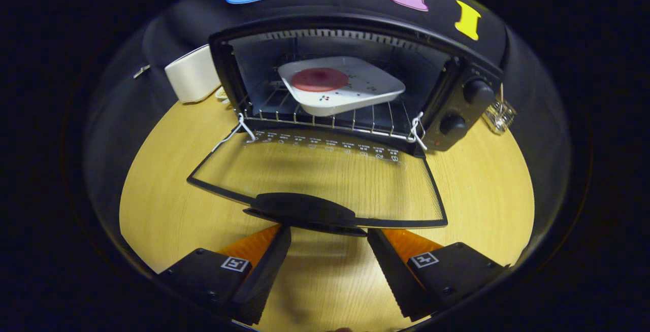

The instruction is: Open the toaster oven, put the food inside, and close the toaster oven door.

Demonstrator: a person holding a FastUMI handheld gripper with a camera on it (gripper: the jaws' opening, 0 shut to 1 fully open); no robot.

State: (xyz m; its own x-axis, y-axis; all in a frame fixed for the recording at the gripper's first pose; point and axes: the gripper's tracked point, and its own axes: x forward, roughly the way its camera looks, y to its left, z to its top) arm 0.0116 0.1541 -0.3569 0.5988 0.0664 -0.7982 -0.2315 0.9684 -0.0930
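Gripper view: the plate [350, 91] of food sits on the oven [459, 103] rack, door [325, 179] down — only closing remains; fingers [277, 256] apart, empty, just behind its handle [304, 210].

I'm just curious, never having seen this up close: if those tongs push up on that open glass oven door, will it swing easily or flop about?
The door looks rigid, a glass pane in a dark frame, so it probably won't flop. Wire links at both corners suggest it pivots as one piece. The open tongs sit just below its smooth handle, which might be slippery.
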